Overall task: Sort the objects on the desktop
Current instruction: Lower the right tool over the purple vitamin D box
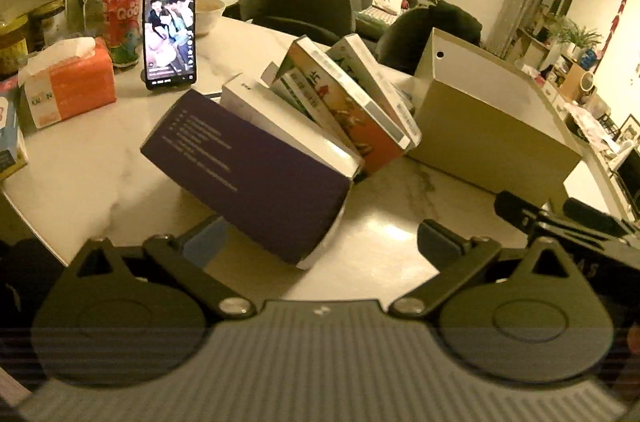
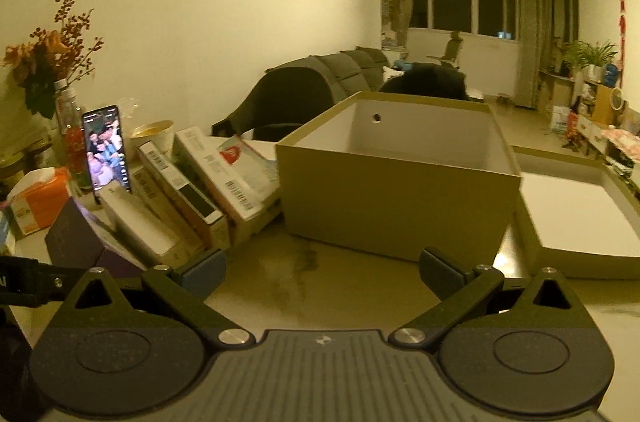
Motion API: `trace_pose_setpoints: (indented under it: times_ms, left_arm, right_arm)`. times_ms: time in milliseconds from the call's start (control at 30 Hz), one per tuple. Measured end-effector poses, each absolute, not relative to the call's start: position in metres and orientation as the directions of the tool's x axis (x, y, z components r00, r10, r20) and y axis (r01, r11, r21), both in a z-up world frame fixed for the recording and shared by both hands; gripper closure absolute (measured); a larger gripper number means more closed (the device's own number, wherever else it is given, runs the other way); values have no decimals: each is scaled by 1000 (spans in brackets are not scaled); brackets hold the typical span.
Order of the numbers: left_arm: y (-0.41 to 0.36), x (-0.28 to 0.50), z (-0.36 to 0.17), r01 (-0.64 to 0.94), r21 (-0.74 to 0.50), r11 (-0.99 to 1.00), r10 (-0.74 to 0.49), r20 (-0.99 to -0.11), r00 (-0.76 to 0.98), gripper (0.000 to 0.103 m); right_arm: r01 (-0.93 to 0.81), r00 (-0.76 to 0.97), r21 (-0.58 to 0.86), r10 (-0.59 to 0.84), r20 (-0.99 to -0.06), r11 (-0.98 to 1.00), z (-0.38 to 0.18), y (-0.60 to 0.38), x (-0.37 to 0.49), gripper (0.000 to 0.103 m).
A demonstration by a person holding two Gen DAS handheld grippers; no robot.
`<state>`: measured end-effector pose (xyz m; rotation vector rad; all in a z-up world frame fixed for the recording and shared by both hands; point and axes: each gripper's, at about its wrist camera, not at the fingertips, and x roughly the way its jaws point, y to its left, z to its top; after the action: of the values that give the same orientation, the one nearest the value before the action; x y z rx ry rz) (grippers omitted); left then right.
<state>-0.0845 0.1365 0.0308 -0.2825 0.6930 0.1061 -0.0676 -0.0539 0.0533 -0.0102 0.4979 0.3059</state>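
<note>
A row of boxes leans rightward against an open tan cardboard box [image 1: 492, 126]. The nearest is a dark purple box [image 1: 248, 174], then a white box [image 1: 256, 102] and colourful boxes [image 1: 344, 102]. My left gripper [image 1: 320, 242] is open; the purple box's near corner lies between its fingers, untouched. My right gripper [image 2: 320, 274] is open and empty over bare table in front of the tan box [image 2: 396, 190]. The leaning boxes [image 2: 192, 190] are to its left; the purple box [image 2: 76, 242] is lowest.
The tan box's lid [image 2: 580, 214] lies open side up to its right. A phone [image 1: 170, 30] stands upright, screen lit. An orange tissue box [image 1: 72, 86], bottles [image 1: 120, 14], a bowl [image 1: 208, 12] and flowers sit at the table's back left. Chairs [image 1: 308, 2] stand behind the table.
</note>
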Motion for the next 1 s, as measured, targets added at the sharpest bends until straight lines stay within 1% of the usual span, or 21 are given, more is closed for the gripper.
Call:
trace_pose_setpoints:
  times_ms: [233,533,600,800,867,1000]
  left_arm:
    - [152,-88,28,-219,-216,952,21,-665,747,0]
    - [190,-92,20,-304,-317,898,2,-690,724,0]
    - [198,-94,19,-320,-330,888,9,-683,730,0]
    - [218,-93,18,-331,-344,879,47,-628,777,0]
    - [224,-90,16,-315,-353,881,39,-609,792,0]
    - [240,-82,8,-298,-417,859,-4,-586,810,0]
  right_arm:
    - [-363,782,124,374,-498,924,51,-43,-61,0]
    - [-501,722,117,488,-490,858,49,-17,-66,0]
    - [-529,702,129,518,-489,839,49,-12,-67,0]
    - [-621,635,138,599,-489,771,48,4,-71,0]
    - [-652,613,128,618,-492,748,46,11,-73,0]
    - [-701,577,112,652,-492,705,44,22,-78,2]
